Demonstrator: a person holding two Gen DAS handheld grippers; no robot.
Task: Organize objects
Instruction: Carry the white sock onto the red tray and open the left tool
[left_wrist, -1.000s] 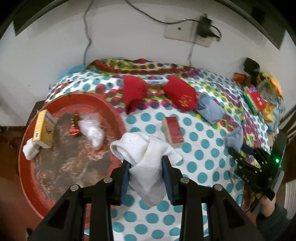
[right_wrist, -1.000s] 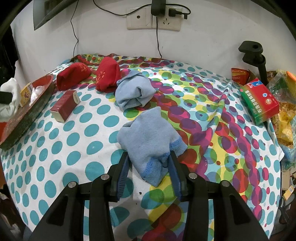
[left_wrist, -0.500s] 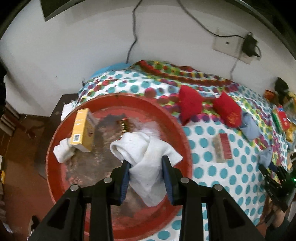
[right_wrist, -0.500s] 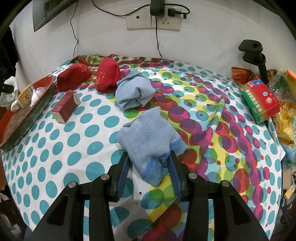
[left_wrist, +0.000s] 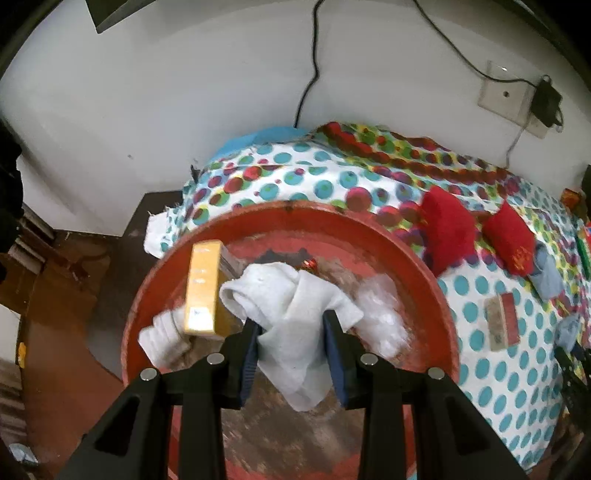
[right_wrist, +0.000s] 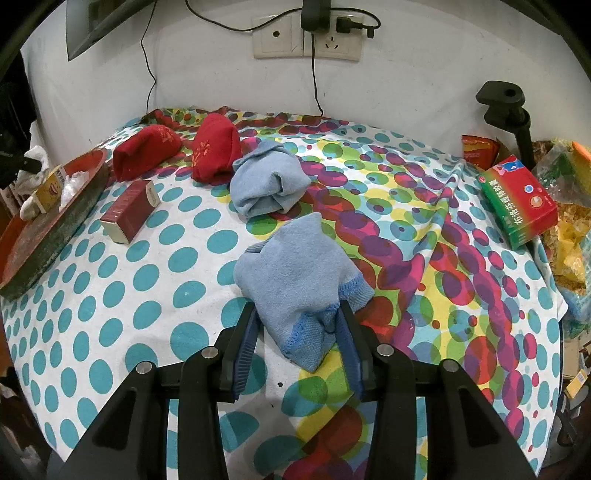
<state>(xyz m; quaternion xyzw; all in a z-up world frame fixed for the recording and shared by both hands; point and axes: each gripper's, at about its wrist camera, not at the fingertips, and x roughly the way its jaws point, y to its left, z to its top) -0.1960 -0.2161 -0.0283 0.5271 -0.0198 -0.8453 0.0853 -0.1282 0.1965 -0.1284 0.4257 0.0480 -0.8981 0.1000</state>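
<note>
Your left gripper (left_wrist: 291, 354) clamped on crumpled white cloth (left_wrist: 291, 314), hanging over round red tray (left_wrist: 424, 266). Yellow cardboard box (left_wrist: 201, 291) in tray at 10 o'clock of cloth, clear plastic wad (left_wrist: 380, 317) at 3.

Your right gripper (right_wrist: 297, 349) pinching light blue knit sock (right_wrist: 295, 280) lying on polka-dot tablecloth (right_wrist: 129, 295). Second bunched blue sock (right_wrist: 267, 182) at 12, dark red box (right_wrist: 131, 210) at 10.

Both wrist views angled steeply down, close, sharing red tray (left_wrist: 424, 266).
</note>
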